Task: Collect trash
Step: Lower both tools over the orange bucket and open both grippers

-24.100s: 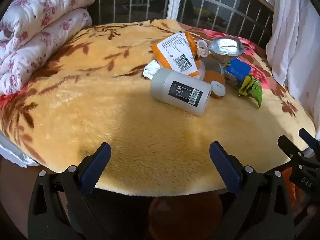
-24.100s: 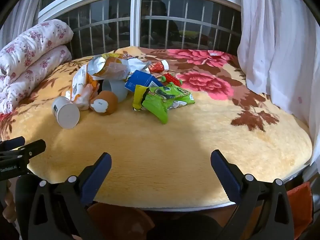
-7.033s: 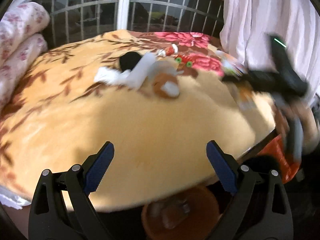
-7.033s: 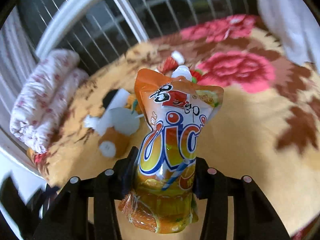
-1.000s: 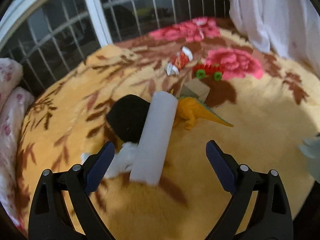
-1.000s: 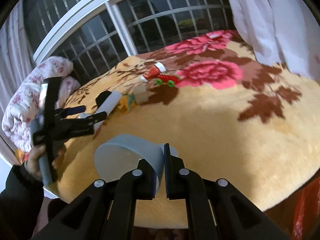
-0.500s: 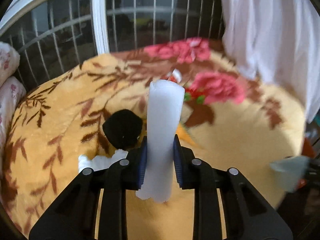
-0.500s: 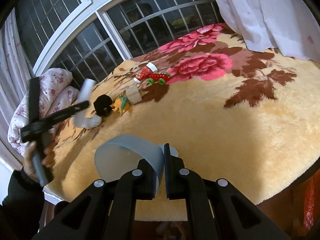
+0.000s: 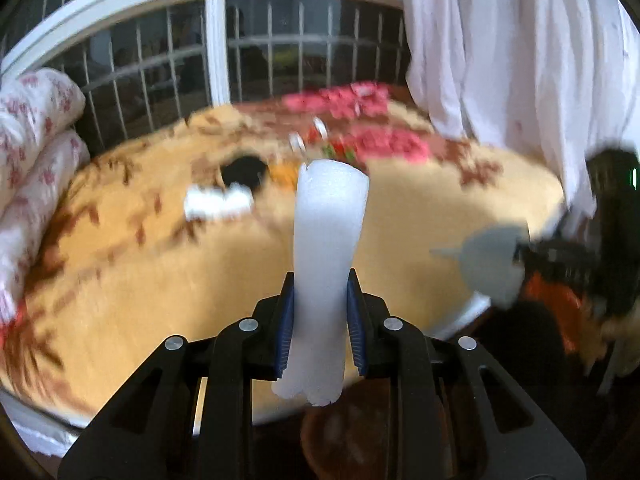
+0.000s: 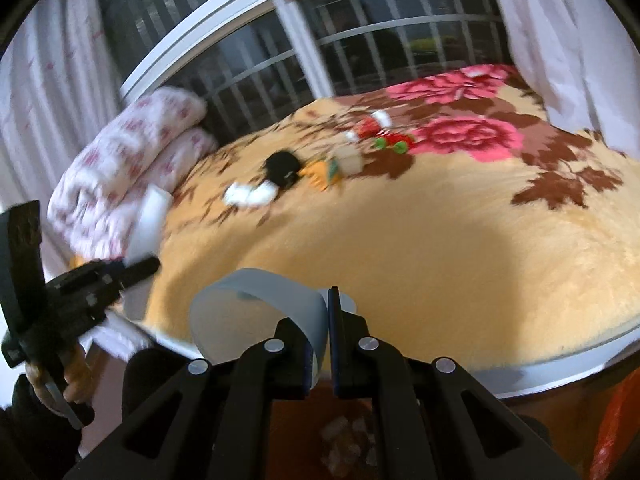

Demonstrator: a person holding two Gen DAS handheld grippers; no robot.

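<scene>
Beyond the blanket-covered bed (image 10: 460, 240), left claw (image 9: 320, 328) pinches a white foam tube (image 9: 326, 248), right claw (image 10: 318, 344) a grey cup (image 10: 256, 304); keep both grips firm until over the bin.

Legible text: none | Labels, brands, numbers: none readable in either view | Signs: none | Note: both views motion-blurred; small items on the blanket too smeared to read

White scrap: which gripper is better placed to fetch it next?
Left, probably: the white scrap lies nearer the left gripper, which holds a foam tube; the right gripper holds a grey cup.
</scene>
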